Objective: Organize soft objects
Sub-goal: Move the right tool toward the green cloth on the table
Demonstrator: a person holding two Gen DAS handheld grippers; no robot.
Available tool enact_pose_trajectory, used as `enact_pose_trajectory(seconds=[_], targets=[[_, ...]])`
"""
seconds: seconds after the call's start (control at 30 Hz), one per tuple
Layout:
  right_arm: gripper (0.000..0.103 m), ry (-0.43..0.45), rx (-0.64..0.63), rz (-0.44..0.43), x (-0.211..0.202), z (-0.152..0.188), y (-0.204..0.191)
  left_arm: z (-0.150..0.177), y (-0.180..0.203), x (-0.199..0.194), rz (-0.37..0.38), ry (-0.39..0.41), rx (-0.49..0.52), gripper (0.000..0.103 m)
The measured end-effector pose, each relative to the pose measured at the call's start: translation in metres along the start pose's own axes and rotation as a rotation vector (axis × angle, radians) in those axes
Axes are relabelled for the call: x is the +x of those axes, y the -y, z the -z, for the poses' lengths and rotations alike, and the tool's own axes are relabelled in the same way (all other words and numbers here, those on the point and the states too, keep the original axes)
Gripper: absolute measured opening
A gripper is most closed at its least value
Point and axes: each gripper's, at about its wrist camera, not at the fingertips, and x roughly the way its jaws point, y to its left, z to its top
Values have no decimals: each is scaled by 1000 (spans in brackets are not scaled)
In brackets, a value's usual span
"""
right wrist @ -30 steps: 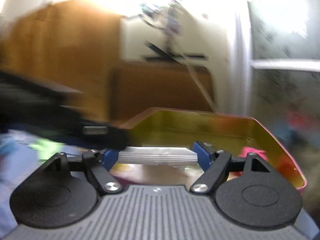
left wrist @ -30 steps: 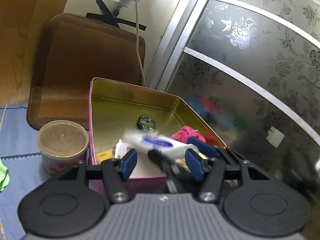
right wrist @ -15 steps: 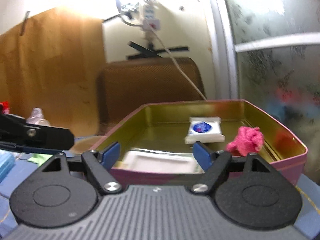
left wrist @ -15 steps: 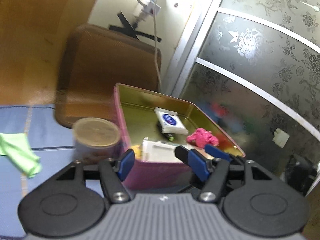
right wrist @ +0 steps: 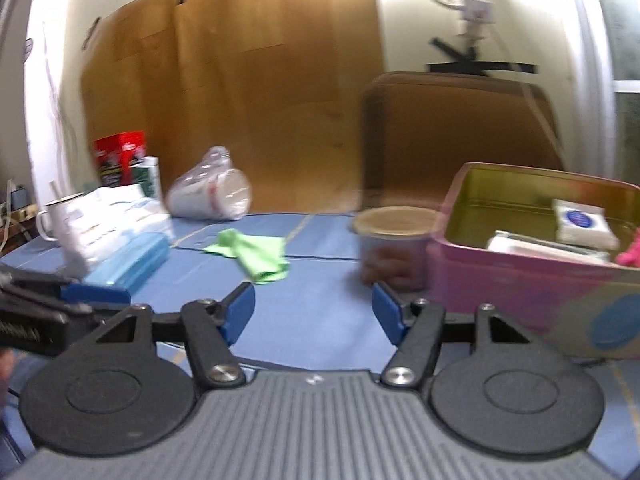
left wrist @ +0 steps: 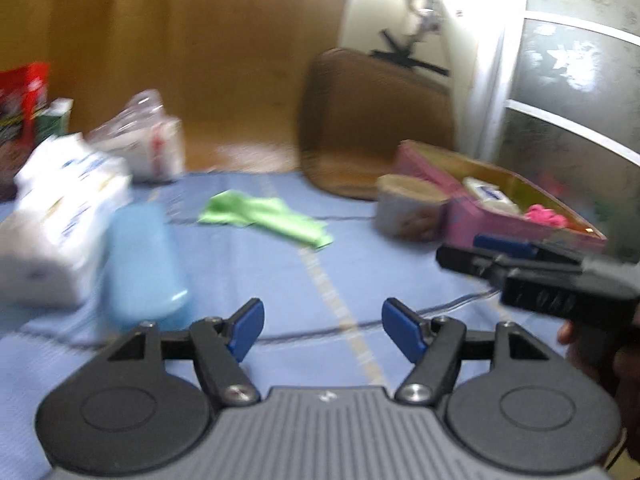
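Three soft items already lie in the pink tin (right wrist: pixel 520 280): a white tissue pack (right wrist: pixel 580 222), a flat white packet (right wrist: pixel 540 246) and a pink cloth (left wrist: pixel 546 216). One green cloth (right wrist: pixel 256 256) is left on the blue-covered bench (right wrist: pixel 320 292), so the task appears mostly done. Both tools are released and empty: the left hand-held gripper (left wrist: pixel 322 330) and the right hand-held gripper (right wrist: pixel 312 314) stand with jaws spread. The green cloth lies ahead of both, apart from them, slightly left of centre, beside a round container (right wrist: pixel 394 240).
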Motion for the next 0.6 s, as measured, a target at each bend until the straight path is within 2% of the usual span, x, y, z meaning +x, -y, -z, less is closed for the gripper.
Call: enact_pose_trajectory(seconds=[0.13, 0.2, 0.4, 0.6], targets=[[66, -36, -25, -41, 14, 0, -19, 8, -22, -6, -9, -5, -50, 67], [66, -81, -38, -54, 21, 4, -25, 7, -27, -6, 14, 5, -75, 73], [67, -168, -43, -77, 30, 5, -26, 5, -25, 0, 56, 2, -67, 74], [67, -200, -24, -74, 33, 7, -25, 8, -28, -4, 85, 19, -81, 74]])
